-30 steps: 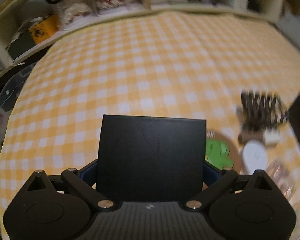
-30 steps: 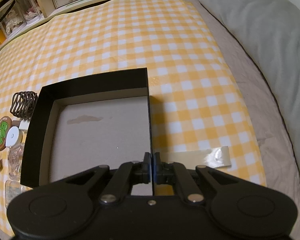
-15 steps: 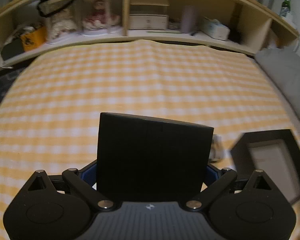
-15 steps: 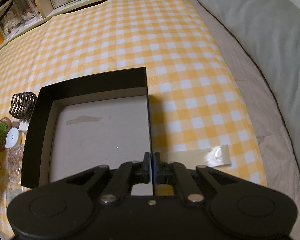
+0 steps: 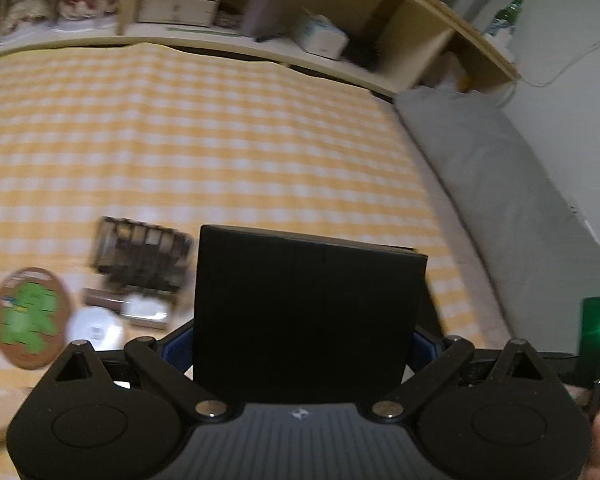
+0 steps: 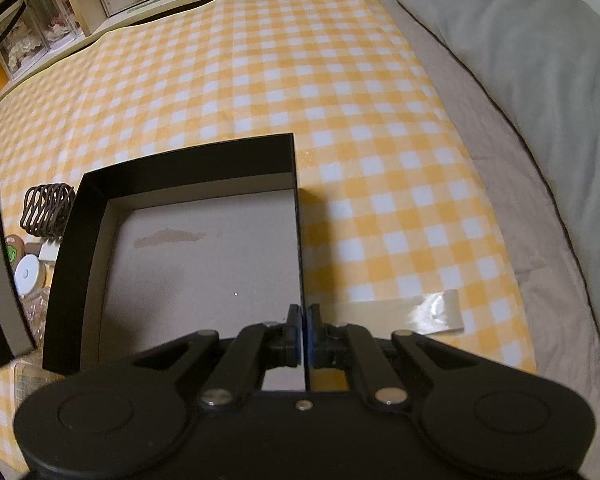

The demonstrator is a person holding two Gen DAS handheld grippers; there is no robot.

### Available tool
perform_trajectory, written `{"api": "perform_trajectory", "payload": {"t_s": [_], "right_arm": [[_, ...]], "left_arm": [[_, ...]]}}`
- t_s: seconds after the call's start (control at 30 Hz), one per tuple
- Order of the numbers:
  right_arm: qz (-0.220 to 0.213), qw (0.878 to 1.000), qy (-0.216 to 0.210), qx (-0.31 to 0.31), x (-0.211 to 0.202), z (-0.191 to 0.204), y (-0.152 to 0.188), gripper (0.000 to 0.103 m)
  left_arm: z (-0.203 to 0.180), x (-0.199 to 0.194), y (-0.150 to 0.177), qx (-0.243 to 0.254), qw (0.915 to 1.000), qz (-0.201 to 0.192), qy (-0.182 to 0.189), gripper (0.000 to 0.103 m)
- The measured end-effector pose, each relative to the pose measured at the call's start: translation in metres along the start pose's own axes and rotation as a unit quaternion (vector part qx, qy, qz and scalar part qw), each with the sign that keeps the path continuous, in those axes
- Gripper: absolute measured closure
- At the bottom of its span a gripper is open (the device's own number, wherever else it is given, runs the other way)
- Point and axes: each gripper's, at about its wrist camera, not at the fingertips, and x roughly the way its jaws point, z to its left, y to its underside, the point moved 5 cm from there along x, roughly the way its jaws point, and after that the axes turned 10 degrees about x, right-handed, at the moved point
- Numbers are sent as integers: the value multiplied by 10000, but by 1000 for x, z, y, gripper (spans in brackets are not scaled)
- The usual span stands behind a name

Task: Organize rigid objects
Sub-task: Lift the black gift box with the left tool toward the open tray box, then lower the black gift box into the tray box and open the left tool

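right hand-held gripper [image 6: 303, 334]: clamped on open black cardboard box [image 6: 188, 184] wall, steadying it | left hand-held gripper [image 5: 304, 344]: spread wide around flat black box lid [image 5: 306, 308], carrying it

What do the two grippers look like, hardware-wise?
Both look alike: matte black bodies with two round caps, black linkage bars on silver pivot pins. The left gripper has a ribbed centre panel with a small logo and blue fingers. The right gripper has black fingers. No cables or sleeves are visible.
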Motion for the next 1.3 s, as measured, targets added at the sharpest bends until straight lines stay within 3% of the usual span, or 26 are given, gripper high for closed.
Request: {"api": "perform_trajectory", "payload": {"t_s": [0.13,0.27,0.47,0.7,0.83,0.9,0.97,1.13,1.23,1.3], "right_arm": [[13,10000,-28,8,-1,1,1,100],[36,10000,-68,25,-3,0,2,100],[74,9998,-166,90,-4,-1,3,99],[109,9997,-202,21,-5,2,4,99],[123,9996,-260,36,-5,1,5,99],[132,9995,-281,50,-6,0,4,99],[137,9995,-293,72,-7,0,4,99],[139,9995,-284,43,-8,-1,3,99],[131,9994,-307,-27,-9,0,4,99],[135,9993,-343,-26,-9,-2,5,99]], "left_arm": [[-22,13,-5,-3,9999,-134,-62,5],[-28,31,-7,-564,9978,37,351,5],[-39,71,0,-562,9981,220,109,5],[-29,85,10,-619,9975,255,224,1],[-28,76,14,-288,9976,457,430,7],[-28,72,18,2,9976,590,371,18],[-30,71,22,343,9961,736,338,22],[-39,74,36,1107,9879,1005,411,35],[-47,76,45,1522,9816,1032,516,39],[-50,79,46,1753,9790,970,385,42]]}}
